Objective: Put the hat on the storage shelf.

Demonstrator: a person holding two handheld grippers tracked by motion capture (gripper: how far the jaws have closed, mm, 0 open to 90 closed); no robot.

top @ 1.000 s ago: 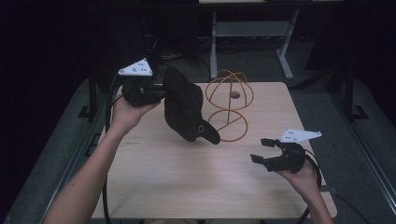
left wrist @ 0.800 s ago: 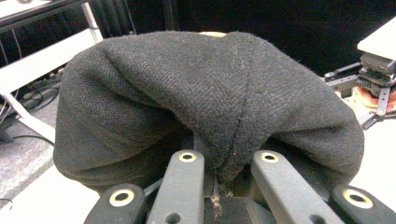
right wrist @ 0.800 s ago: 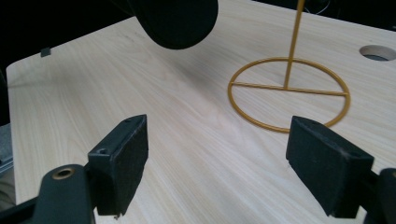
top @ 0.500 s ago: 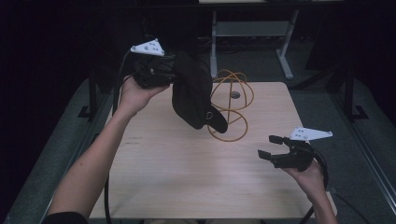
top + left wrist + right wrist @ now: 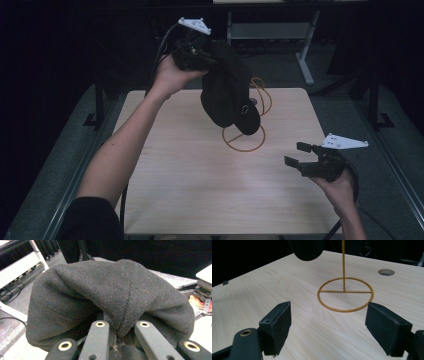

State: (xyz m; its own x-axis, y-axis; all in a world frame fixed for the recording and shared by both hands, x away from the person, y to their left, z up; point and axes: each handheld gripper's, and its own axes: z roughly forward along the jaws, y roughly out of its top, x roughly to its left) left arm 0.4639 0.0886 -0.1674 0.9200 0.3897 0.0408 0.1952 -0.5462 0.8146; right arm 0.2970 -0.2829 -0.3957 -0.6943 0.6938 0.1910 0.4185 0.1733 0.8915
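Note:
A dark herringbone wool cap (image 5: 227, 92) hangs in the air over the back of the table, and my left gripper (image 5: 210, 60) is shut on it. In the left gripper view the cap (image 5: 112, 290) bulges over the jaws, which pinch a fold of its cloth. A gold wire stand (image 5: 243, 139) with a ring base and an upright pole stands on the wooden table (image 5: 190, 185), just below and behind the cap. My right gripper (image 5: 296, 154) is held open low at the table's right side. In the right gripper view its pads (image 5: 275, 325) frame the stand's ring base (image 5: 345, 293).
A round cable hole (image 5: 386, 272) lies in the table beyond the stand. Behind the table stands a white desk frame (image 5: 306, 55). Dark floor surrounds the table, with metal rails along both sides.
My left gripper has carried the cap up and to the right, over the gold stand. My right gripper has drifted slightly to the right and stayed open.

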